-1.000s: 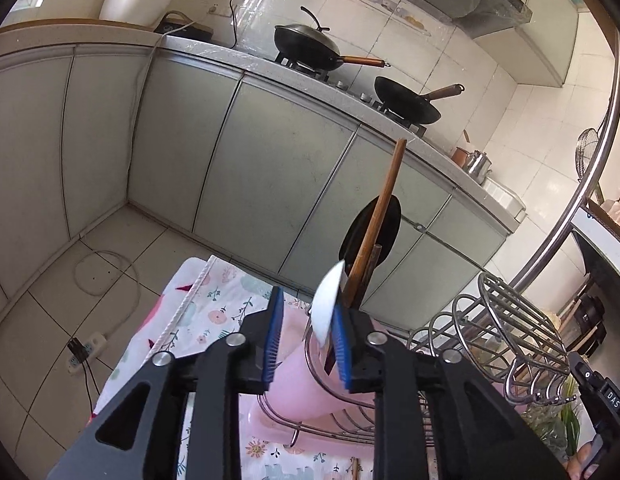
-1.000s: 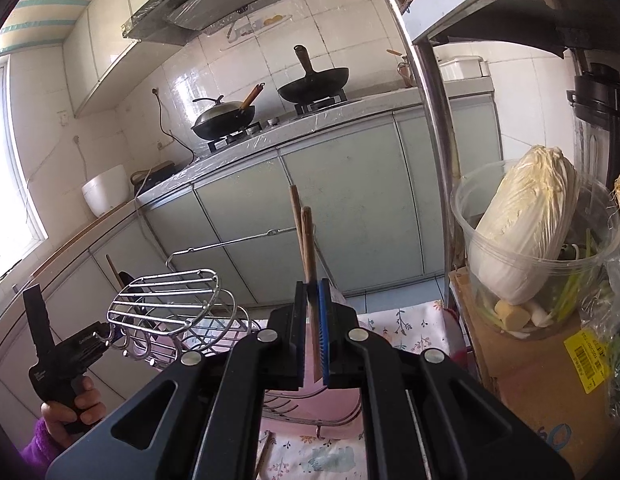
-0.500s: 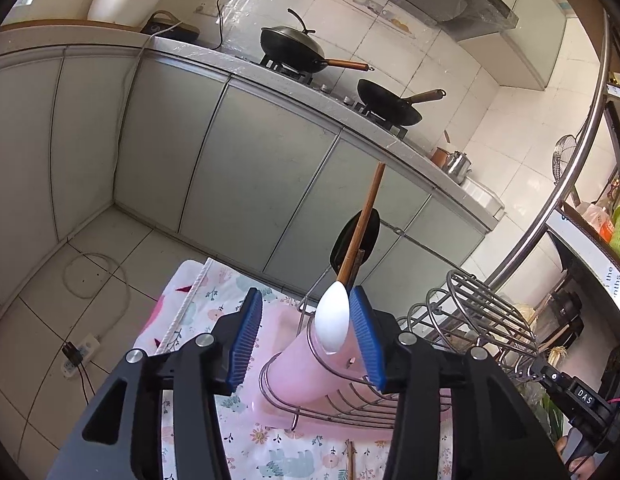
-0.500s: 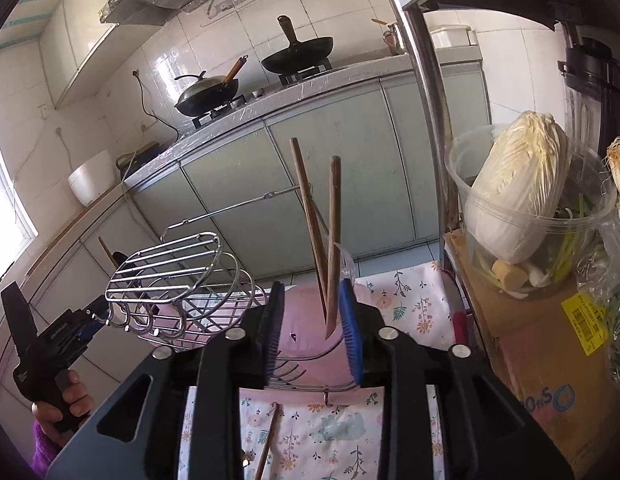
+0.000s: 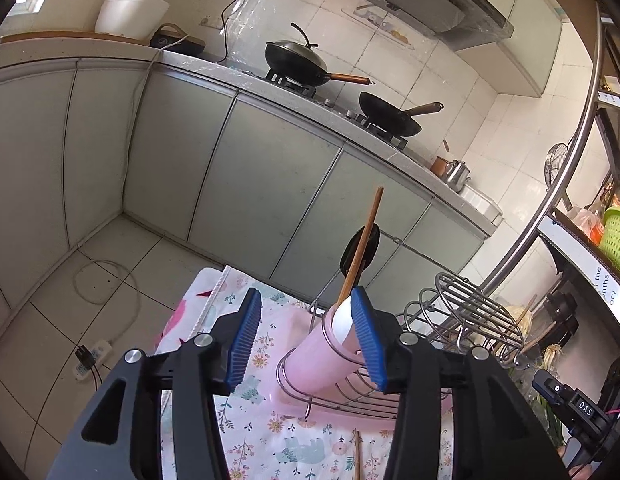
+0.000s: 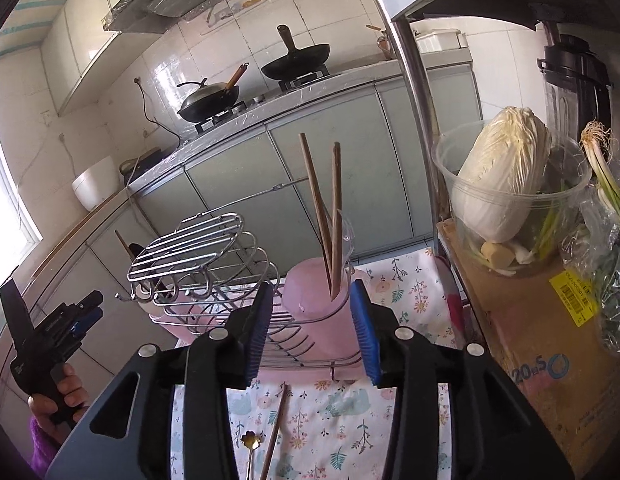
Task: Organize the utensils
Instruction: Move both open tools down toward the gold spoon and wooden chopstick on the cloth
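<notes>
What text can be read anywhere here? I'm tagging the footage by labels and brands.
"DAS": on the right gripper, seen from the left wrist.
"20" and "S", partly cut off: blue print on the cardboard box.
Yellow barcode sticker on the box: digits too small to read.
Shelf edge: "the" reads; the rest is cut off.
Left gripper: lettering too blurred to read.

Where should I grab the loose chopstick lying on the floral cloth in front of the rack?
Take the chopstick near its middle, coming down from above with the fingers across its width. It lies flat on the cloth, running toward the rack, with a small gold spoon close on its left, so stay clear of that side.
</notes>
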Available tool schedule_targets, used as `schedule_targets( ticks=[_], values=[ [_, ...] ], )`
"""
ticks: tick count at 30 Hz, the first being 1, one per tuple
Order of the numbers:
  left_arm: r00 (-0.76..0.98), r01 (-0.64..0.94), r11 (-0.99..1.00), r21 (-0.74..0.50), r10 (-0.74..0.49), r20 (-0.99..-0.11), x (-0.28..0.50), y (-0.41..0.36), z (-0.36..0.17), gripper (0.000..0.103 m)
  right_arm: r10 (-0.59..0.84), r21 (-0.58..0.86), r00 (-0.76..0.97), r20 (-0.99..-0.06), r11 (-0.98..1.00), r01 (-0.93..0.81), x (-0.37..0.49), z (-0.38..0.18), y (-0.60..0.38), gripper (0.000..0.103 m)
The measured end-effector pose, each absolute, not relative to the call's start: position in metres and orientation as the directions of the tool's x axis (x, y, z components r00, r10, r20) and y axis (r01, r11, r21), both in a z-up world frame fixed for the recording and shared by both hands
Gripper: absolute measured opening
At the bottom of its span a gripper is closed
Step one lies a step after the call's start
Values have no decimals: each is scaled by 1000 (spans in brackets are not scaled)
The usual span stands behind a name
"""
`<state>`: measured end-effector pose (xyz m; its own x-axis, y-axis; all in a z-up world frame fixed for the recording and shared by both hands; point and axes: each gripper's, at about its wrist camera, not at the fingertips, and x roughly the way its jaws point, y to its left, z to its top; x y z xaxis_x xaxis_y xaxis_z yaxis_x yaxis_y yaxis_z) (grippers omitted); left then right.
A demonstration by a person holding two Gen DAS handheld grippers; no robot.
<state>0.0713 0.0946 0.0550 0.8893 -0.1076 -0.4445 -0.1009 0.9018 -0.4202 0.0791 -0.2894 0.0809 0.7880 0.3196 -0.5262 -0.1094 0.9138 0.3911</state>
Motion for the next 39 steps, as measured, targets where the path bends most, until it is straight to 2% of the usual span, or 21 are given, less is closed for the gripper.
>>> schedule_targets(
  ticks=[11,21,23,26,39],
  values=[
    [874,-113,930,-349,-73,-480,34,86,54,46,292,280,802,-521,946,-162,34,82,-261,41],
    [854,-86,950,-299,-85,-514,3,66,46,46,302,278,792,-530,945,-175,7,75,-254,43],
    [848,-78,953,-291,-90,-522,-2,61,43,46,301,275,789,-536,946,-174,3,72,-252,49],
    [843,-62,960,-274,-97,-530,-7,55,39,46,304,271,782,-543,946,-179,-3,68,-248,51],
    [787,1,977,-214,-133,-603,-9,25,13,46,308,247,752,-583,949,-197,-10,46,-237,54]
  ],
)
